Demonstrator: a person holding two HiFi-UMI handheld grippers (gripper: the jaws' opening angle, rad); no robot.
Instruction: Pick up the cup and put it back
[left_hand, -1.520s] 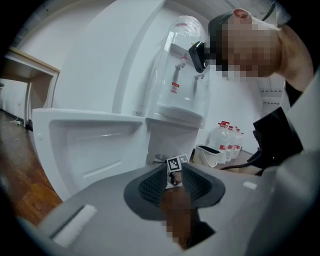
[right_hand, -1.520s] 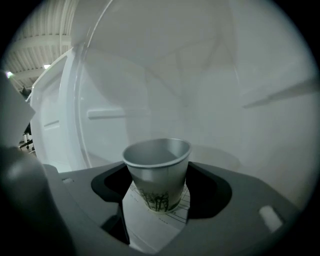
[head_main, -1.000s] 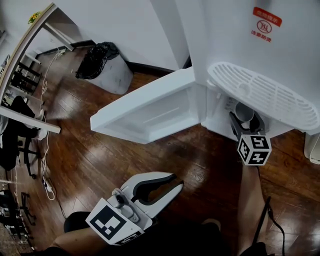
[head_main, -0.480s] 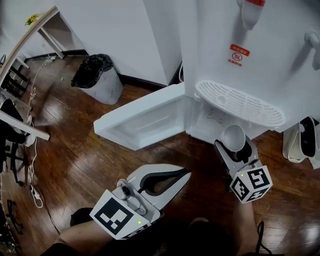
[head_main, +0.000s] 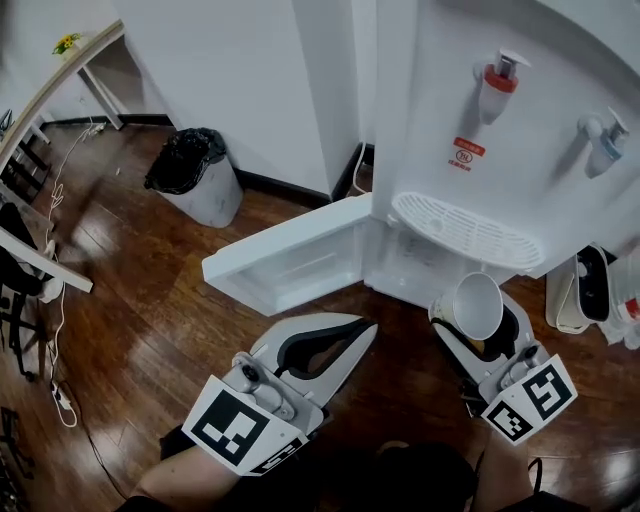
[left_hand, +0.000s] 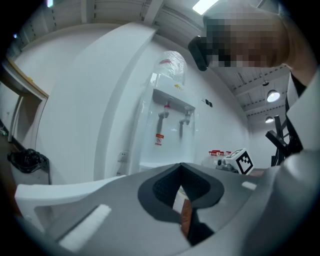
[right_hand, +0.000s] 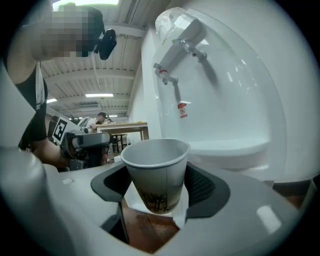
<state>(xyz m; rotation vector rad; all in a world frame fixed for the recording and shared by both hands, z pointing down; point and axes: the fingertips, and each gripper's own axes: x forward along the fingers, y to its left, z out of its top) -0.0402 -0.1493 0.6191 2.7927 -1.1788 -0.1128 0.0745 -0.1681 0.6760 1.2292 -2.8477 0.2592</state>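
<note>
A white paper cup (head_main: 478, 308) with a brown print low on its wall (right_hand: 156, 172) sits upright between the jaws of my right gripper (head_main: 482, 322), which is shut on it (right_hand: 157, 192). The cup is held in the air in front of the white water dispenser (head_main: 520, 150), just below its drip tray (head_main: 465, 230); the cup looks empty. My left gripper (head_main: 358, 338) hangs lower left over the wooden floor, shut with nothing in it (left_hand: 182, 200).
The dispenser's lower cabinet door (head_main: 290, 260) stands open to the left. A red tap (head_main: 497, 75) and a blue tap (head_main: 605, 140) stick out above the tray. A bin with a black bag (head_main: 195, 175) stands by the wall; a white appliance (head_main: 575, 290) sits at the right.
My right gripper has drawn the cup out of the cabinet under the drip tray and towards me. The view has tilted up, so the taps now show. The left gripper barely moved.
</note>
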